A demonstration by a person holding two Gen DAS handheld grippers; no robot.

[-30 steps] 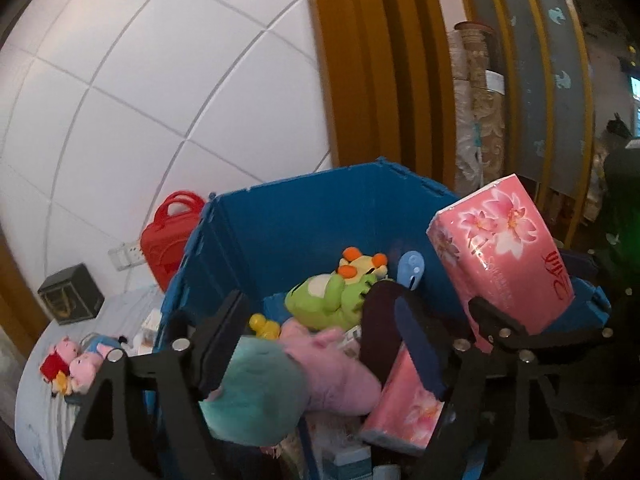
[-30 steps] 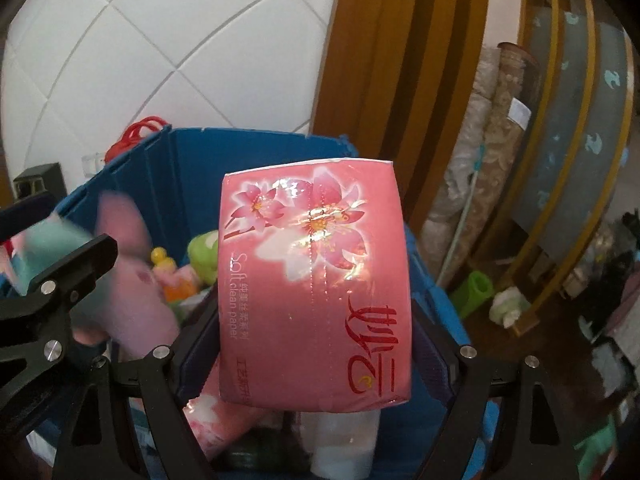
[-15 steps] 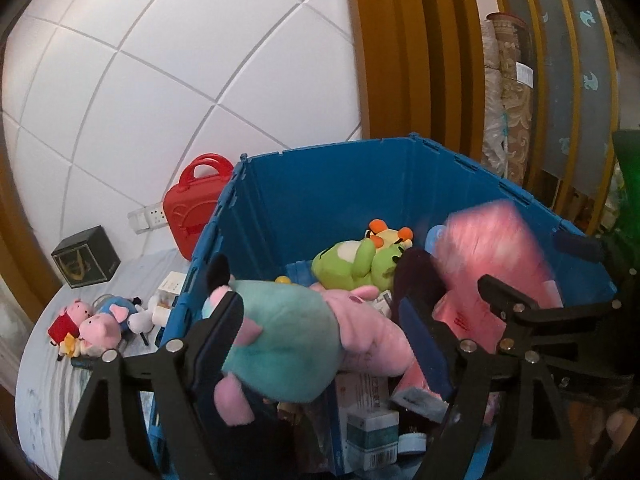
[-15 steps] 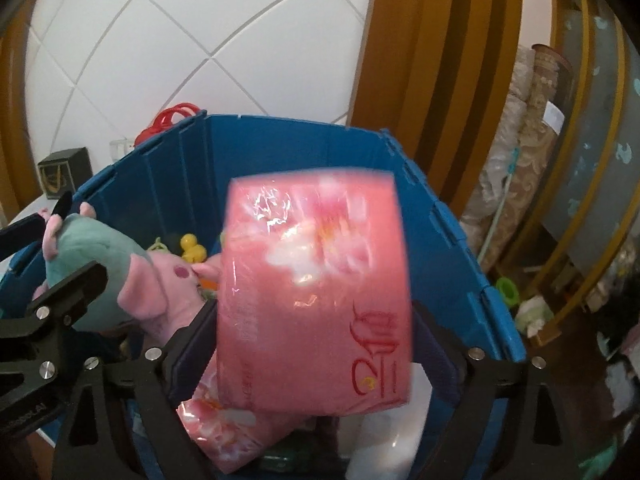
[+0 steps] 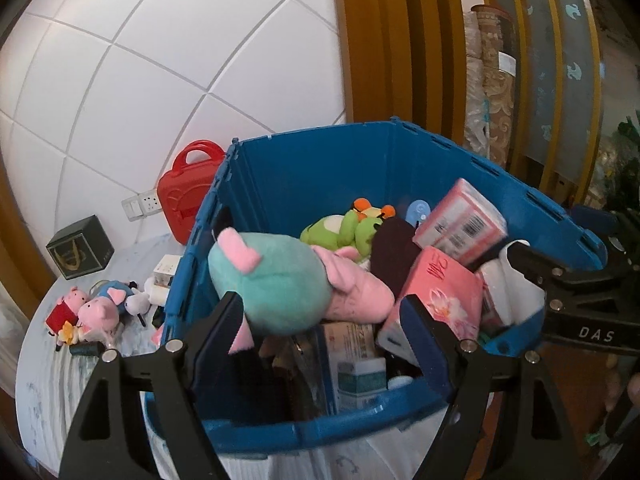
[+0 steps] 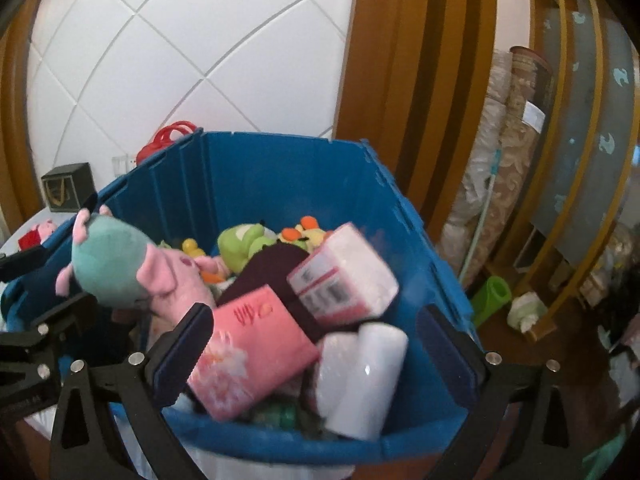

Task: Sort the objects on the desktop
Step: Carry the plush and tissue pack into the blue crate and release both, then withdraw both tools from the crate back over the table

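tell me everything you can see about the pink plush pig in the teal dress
The plush pig is soft fabric: pink head, ears and limbs, a rounded teal dress. It lies on its side atop the pile in the blue crate, near the crate's left wall, beside the green frog plush. The left gripper is open in front of it; contact is unclear.

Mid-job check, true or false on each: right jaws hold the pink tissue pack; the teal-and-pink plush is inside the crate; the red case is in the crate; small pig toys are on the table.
1. The right gripper holds a pink tissue pack. False: jaws open, just widened; pack lies in the blue crate.
2. The teal-and-pink plush is in the crate. True.
3. The red case is in the crate. False: outside, behind it.
4. Small pig toys lie on the table. True.
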